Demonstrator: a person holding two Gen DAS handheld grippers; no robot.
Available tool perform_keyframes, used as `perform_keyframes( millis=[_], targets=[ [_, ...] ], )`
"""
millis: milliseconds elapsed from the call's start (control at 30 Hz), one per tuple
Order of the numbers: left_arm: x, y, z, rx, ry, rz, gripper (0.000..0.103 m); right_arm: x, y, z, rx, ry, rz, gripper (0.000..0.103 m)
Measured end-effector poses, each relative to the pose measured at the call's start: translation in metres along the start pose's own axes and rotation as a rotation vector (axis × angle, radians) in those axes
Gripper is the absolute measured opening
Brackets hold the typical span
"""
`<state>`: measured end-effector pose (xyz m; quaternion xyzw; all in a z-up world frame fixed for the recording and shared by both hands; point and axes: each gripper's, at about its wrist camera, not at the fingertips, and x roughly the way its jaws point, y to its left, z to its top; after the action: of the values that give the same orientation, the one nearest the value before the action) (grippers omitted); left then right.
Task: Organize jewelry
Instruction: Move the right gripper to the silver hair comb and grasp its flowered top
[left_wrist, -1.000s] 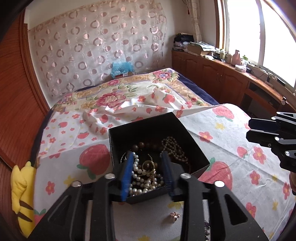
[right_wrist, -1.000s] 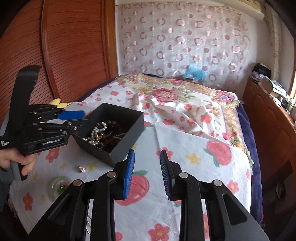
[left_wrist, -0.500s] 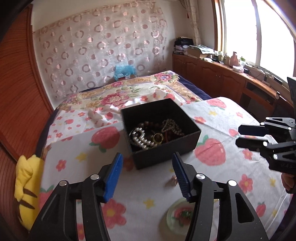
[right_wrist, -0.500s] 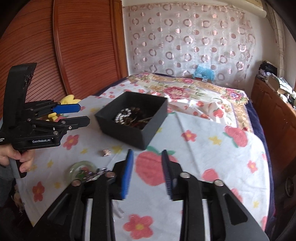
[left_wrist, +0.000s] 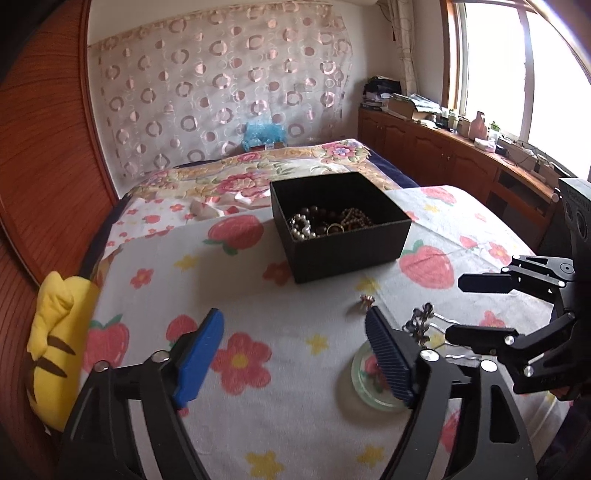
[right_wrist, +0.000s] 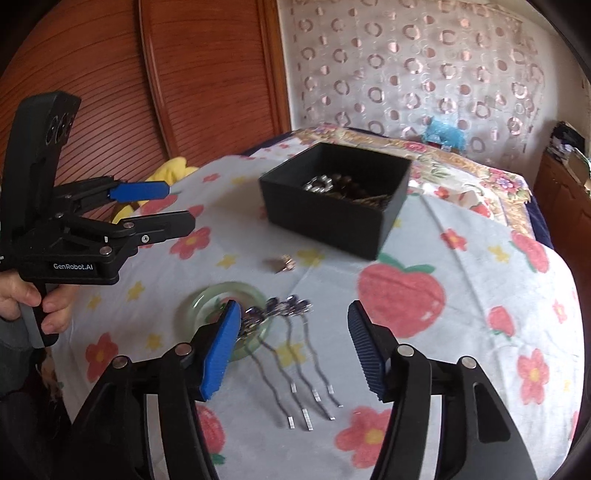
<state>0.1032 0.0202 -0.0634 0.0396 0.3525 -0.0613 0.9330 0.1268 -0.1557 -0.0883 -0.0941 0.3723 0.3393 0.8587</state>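
A black box (left_wrist: 351, 254) (right_wrist: 325, 218) of pearl and bead necklaces (left_wrist: 321, 223) stands on the strawberry-print cloth. Nearer lie a small gold trinket (left_wrist: 365, 301) (right_wrist: 283, 264), a pale green glass dish (left_wrist: 364, 384) (right_wrist: 210, 299) and several silver hairpins (right_wrist: 295, 354) with dark flower heads (left_wrist: 419, 323). My left gripper (left_wrist: 295, 354) (right_wrist: 171, 206) hangs over bare cloth left of the dish, jaws opening, nothing between them. My right gripper (right_wrist: 291, 347) (left_wrist: 452, 308) hovers over the hairpins, jaws opening, pads clear of them.
A yellow plush toy (left_wrist: 55, 332) lies at the left edge of the cloth by the wooden headboard (left_wrist: 44, 155). Behind the box is a floral bedspread (left_wrist: 258, 173). Wooden cabinets (left_wrist: 443, 155) with clutter run under the window on the right.
Both grippers have pulled back from the box toward the near edge and spread their jaws wider. The dish and hairpins have come into view under them.
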Motion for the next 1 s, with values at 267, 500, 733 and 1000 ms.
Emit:
perform_keyframes(
  millis=[267,500,733,1000],
  targets=[
    [0.006,0.007,-0.018,-0.040,0.034,-0.008,0.086,0.016,0.012,-0.008,-0.022,0.062,0.048,0.063],
    [0.006,0.009,-0.026,-0.040,0.053,-0.003,0.086,0.026,0.015,-0.007,-0.031,0.082,0.042,0.063],
    [0.006,0.009,-0.030,-0.041,0.058,-0.007,0.086,0.036,0.016,-0.009,-0.035,0.115,0.033,0.063],
    [0.008,0.006,-0.032,-0.041,0.071,-0.017,0.086,0.032,0.015,-0.012,-0.054,0.101,0.019,0.062]
  ],
)
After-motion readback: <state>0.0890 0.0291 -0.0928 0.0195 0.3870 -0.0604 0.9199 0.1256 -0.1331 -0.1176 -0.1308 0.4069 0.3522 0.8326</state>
